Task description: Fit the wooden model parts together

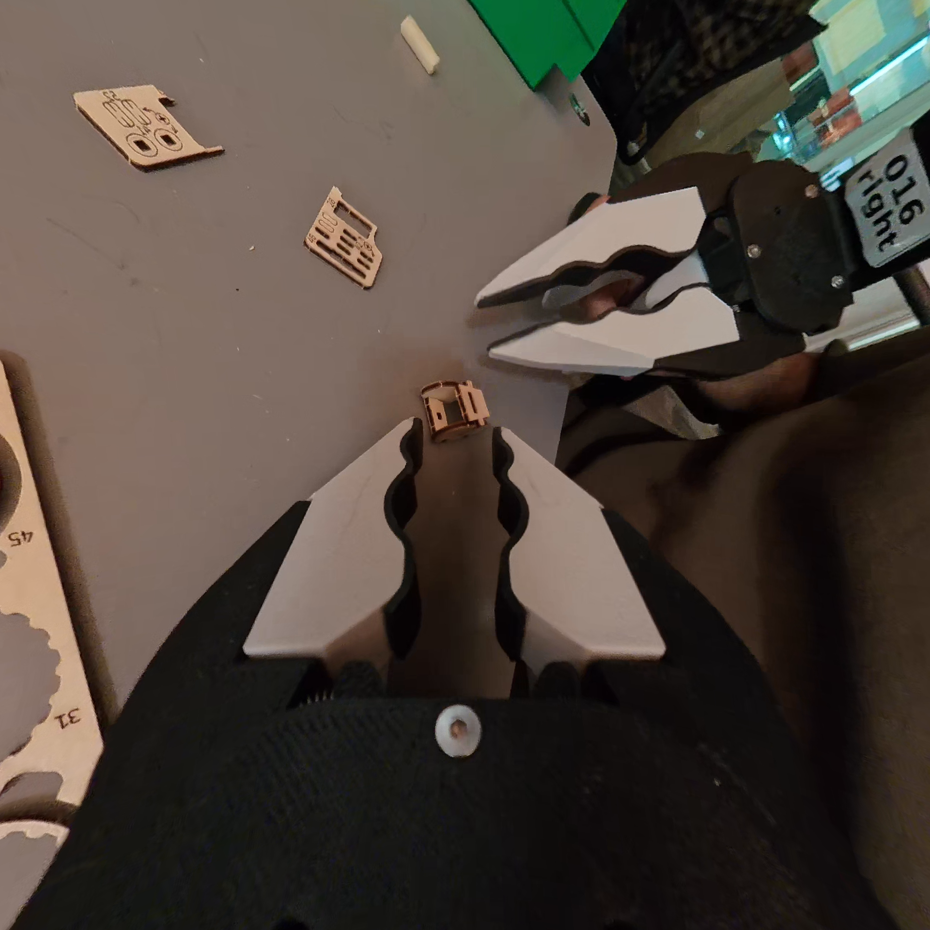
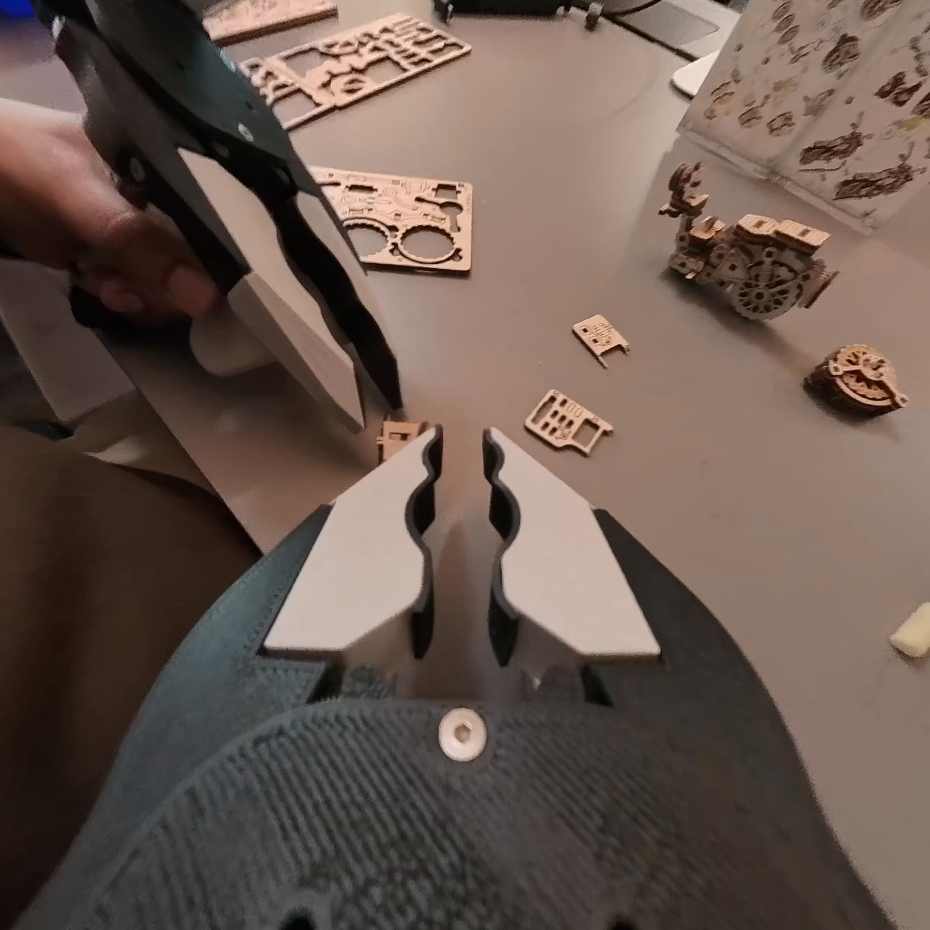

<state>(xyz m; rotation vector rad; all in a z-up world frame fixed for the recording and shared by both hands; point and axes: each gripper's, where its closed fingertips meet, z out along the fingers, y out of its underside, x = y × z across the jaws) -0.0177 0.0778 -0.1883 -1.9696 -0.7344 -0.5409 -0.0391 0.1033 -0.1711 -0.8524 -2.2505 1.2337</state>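
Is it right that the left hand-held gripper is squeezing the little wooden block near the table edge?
No. The left hand-held gripper is open and squeezes nothing; the little wooden block lies on the table just past its fingertips, near the edge. The left wrist view shows it.

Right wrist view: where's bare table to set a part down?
Free: the grey stretch between the slotted wooden card and the foam block. Crowded: the table edge, where the small wooden assembly sits under the left gripper.

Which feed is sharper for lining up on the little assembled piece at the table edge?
Left wrist view: sharp, small wooden assembly crisp ahead of the open left claw. Right wrist view: motion-blurred, left claw smeared, assembly half hidden behind the right claw.
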